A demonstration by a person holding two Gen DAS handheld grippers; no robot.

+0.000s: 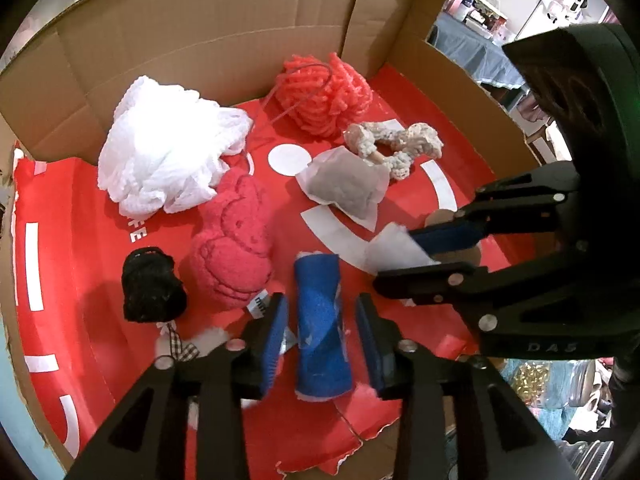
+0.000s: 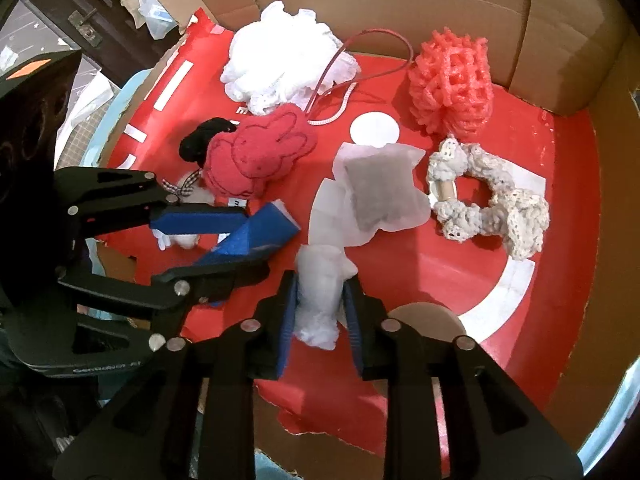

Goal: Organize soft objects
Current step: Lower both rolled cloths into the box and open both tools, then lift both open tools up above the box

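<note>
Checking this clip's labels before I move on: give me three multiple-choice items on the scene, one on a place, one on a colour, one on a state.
1. Where does the blue fabric roll lie?
A. On top of the white mesh pouf
B. Between the left claw fingers, on the red liner
C. Outside the box

2. What colour is the foam net bundle by the back wall of the cardboard box?
A. Coral pink
B. Green
C. Black

3. How does the left claw stand?
A. Clamped on the roll
B. Open, with gaps beside the roll
C. Out of view

Answers: B, the roll sits between the claw's blue pads; A, the net is plainly coral pink; B, a gap shows on each side of the roll.
</note>
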